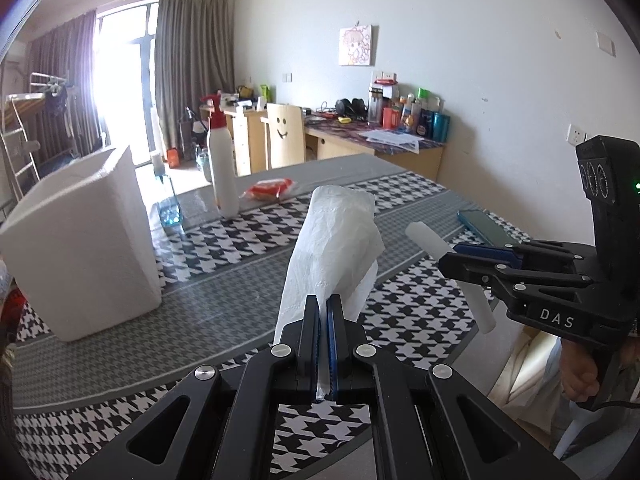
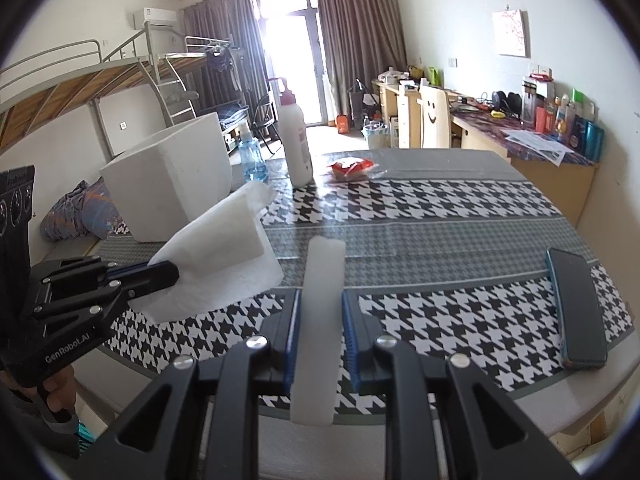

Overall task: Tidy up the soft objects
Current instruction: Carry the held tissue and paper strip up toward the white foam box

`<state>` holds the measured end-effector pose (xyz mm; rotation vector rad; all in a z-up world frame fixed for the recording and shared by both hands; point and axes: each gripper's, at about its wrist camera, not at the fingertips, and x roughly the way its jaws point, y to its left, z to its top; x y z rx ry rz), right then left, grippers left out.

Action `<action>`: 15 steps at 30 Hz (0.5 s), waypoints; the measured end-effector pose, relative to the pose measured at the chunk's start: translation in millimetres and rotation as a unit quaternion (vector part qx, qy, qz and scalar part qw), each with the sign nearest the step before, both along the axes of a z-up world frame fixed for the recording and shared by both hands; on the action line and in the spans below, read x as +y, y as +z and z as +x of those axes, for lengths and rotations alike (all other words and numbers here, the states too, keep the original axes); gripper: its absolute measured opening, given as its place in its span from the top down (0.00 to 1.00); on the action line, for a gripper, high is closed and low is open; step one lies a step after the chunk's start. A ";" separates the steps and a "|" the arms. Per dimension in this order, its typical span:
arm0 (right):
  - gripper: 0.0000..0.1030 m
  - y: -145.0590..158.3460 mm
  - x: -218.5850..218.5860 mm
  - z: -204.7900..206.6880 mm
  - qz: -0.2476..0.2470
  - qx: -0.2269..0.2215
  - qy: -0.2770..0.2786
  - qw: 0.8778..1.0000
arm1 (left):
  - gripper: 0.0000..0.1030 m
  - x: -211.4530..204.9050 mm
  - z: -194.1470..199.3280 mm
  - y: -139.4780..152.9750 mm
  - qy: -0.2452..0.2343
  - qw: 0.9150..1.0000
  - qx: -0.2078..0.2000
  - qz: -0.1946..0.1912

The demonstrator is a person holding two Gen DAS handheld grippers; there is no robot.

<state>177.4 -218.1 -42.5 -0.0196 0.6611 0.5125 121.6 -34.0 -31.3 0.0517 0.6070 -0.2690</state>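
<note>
My left gripper is shut on a white paper tissue and holds it up above the table; the tissue also shows in the right wrist view, pinched by the left gripper. My right gripper is shut on a white foam strip held above the table; in the left wrist view the strip sticks out of the right gripper. A white foam box stands open on the table's left side, also in the right wrist view.
The table has a houndstooth cloth. On it stand a white bottle with a red cap, a blue-tinted bottle, a red snack packet and a phone near the right edge. A cluttered desk lies behind.
</note>
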 end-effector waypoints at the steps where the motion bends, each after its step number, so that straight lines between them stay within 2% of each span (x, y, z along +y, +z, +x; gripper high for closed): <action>1: 0.76 1.7 0.5 0.7 0.000 -0.002 0.000 1.000 | 0.96 1.2 -0.5 3.4 0.001 1.000 -0.004 -0.001; 15: 0.76 22.2 11.9 7.5 0.001 -0.034 0.013 0.999 | 0.96 4.8 1.5 25.3 0.019 0.999 -0.035 0.006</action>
